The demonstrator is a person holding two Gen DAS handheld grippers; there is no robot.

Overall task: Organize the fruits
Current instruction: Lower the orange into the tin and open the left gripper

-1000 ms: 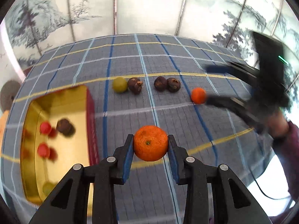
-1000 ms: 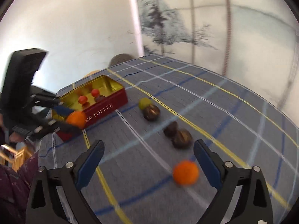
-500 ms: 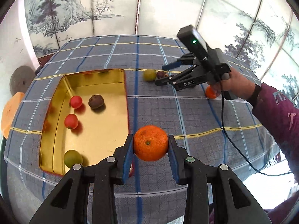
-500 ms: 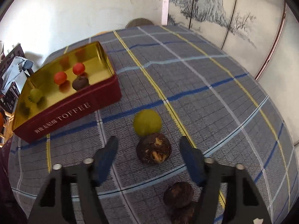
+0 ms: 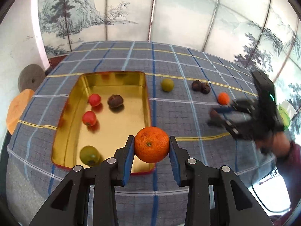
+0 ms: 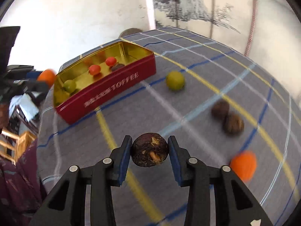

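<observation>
My left gripper [image 5: 151,146] is shut on an orange mandarin [image 5: 151,144], held above the near right corner of the red toffee tin [image 5: 146,101]. The tin holds two red fruits [image 5: 94,99], a brown fruit [image 5: 115,101] and a green fruit [image 5: 89,154]. My right gripper [image 6: 149,152] is shut on a dark brown fruit [image 6: 149,152], lifted above the cloth. On the cloth lie a green fruit [image 6: 175,80], two brown fruits [image 6: 233,125] and a small orange fruit [image 6: 243,165]. The right gripper shows blurred in the left wrist view [image 5: 220,115].
The table carries a grey plaid cloth [image 5: 188,60]. A painted folding screen [image 5: 169,11] stands behind it. The table's near edge runs just below the tin [image 5: 131,192]. Wooden furniture [image 6: 17,141] stands beyond the table's left side.
My right gripper closed on the dark brown fruit beside the green one and lifted it back from the row. My left gripper moved left with the mandarin, over the tin's corner.
</observation>
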